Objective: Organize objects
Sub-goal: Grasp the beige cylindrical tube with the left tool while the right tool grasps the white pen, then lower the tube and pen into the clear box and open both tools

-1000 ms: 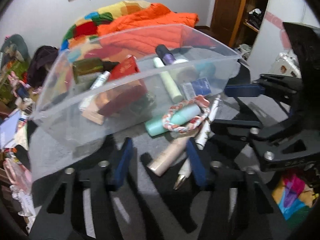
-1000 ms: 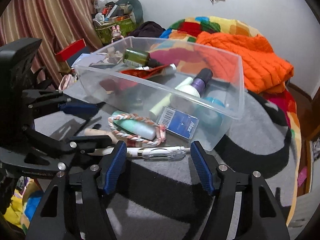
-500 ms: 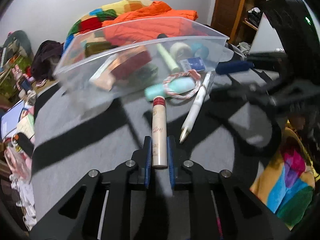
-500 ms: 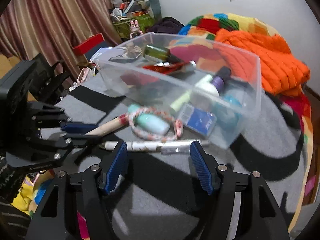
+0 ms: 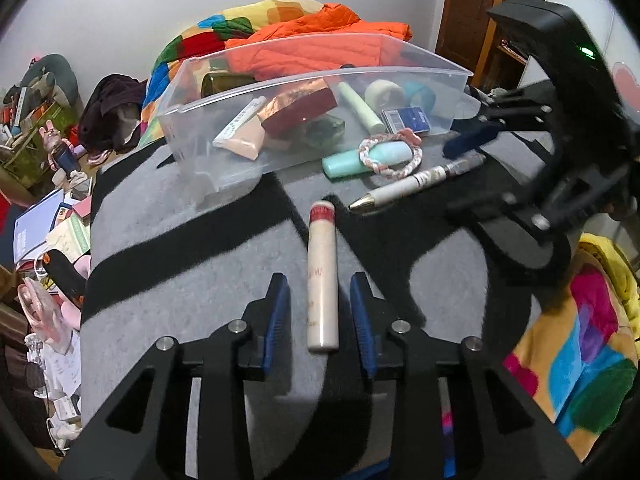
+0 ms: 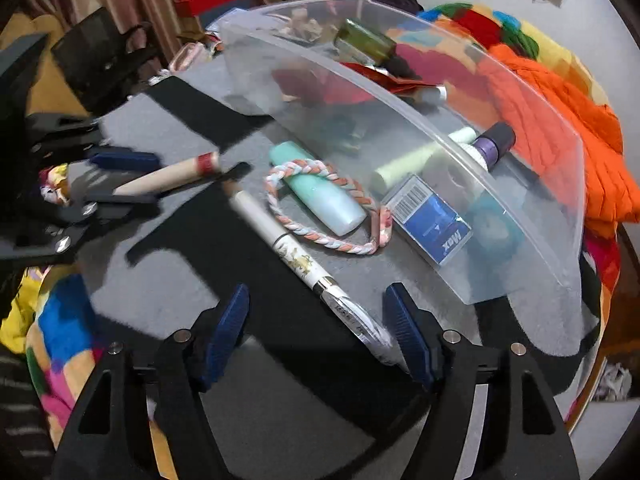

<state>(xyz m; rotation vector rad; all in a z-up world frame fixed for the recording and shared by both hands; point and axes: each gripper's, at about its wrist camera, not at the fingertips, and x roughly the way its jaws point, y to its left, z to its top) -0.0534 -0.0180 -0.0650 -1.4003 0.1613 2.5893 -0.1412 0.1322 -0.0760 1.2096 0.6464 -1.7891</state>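
**Cream tube lay between parting left jaws; pen under the right gripper**

Left wrist view: the left gripper (image 5: 320, 322) pointed down at the grey blanket (image 5: 192, 272). A cream tube (image 5: 321, 276) with a red band at its far end lay lengthwise between the blue pads, pointing toward 12 o'clock. The jaws were opening; a gap showed on each side of the tube, so the pads pressed on nothing. The tube rested on the blanket.

At 1 o'clock from the tube lay a white pen (image 5: 416, 182), its gold tip nearest the tube. Beyond that, a mint bottle (image 5: 368, 159) sat inside a braided band (image 5: 394, 156). The clear bin (image 5: 316, 76), holding mixed toiletries, stood at 12 o'clock.

Right wrist view: the right gripper (image 6: 322, 330) stood with jaws well apart and opening. The pen (image 6: 296, 258) ran from 11 o'clock down into the gap, its clear cap end near the right-hand pad; contact could not be told. The left gripper (image 6: 116, 178) showed at 9 o'clock, blurred, the tube (image 6: 168, 176) between its fingers.
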